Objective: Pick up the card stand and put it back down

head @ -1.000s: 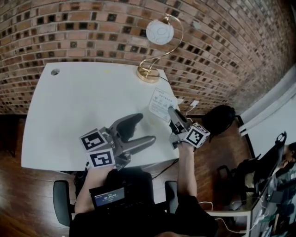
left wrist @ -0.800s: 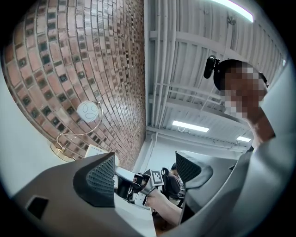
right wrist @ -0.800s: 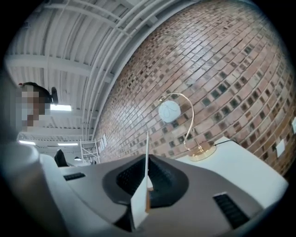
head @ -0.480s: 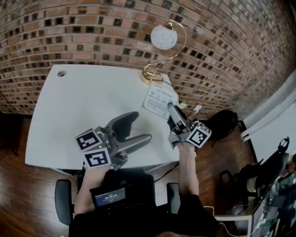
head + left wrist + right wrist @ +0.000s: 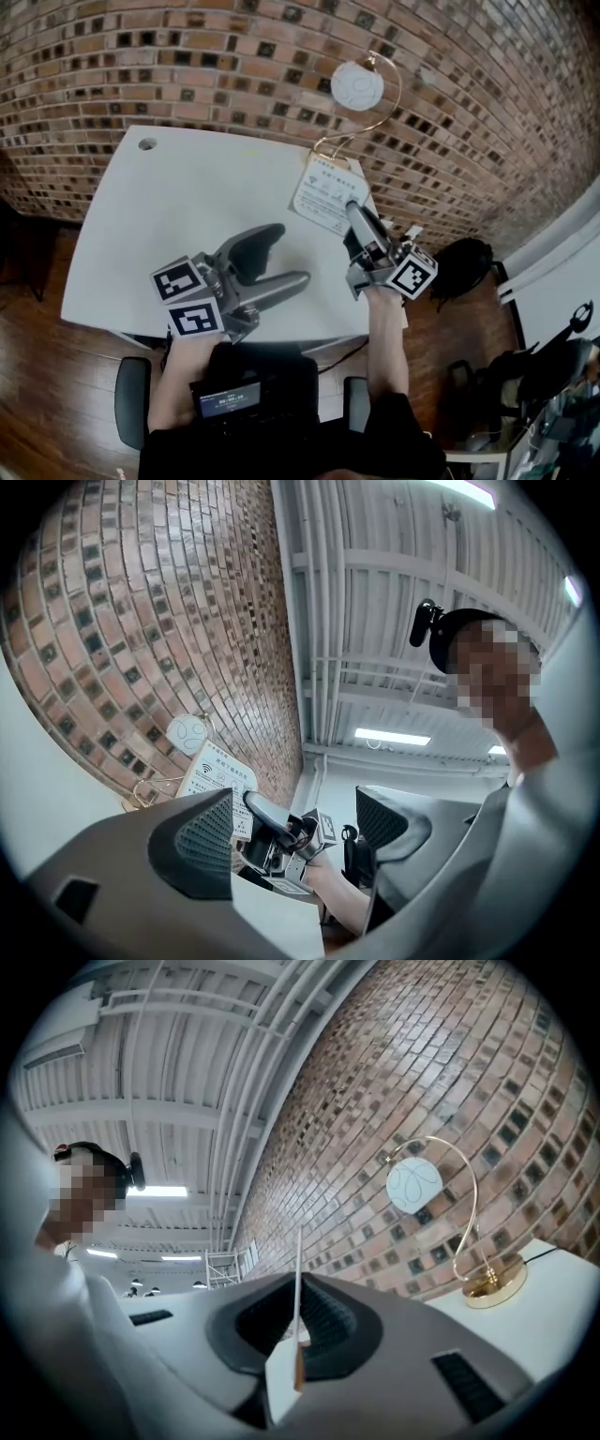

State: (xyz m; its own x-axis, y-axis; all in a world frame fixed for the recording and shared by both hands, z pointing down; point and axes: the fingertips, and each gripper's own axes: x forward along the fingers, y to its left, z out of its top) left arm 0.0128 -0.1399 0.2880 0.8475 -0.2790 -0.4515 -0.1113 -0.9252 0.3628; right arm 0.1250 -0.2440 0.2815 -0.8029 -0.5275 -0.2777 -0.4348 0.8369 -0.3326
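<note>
The card stand [image 5: 327, 192] is pinched tight in the jaws of the right hand-held gripper [image 5: 353, 210], up off the counter [image 5: 169, 216]. Its bottom edge hides behind those jaws, and its print is too small to read. The lamp [image 5: 357, 87] stands just past the card, its foot mostly covered. The left hand-held gripper [image 5: 284, 258] is wide apart with nothing in it. A second ago the card was lower, beside the lamp's foot. The left one looks much the same.
</note>
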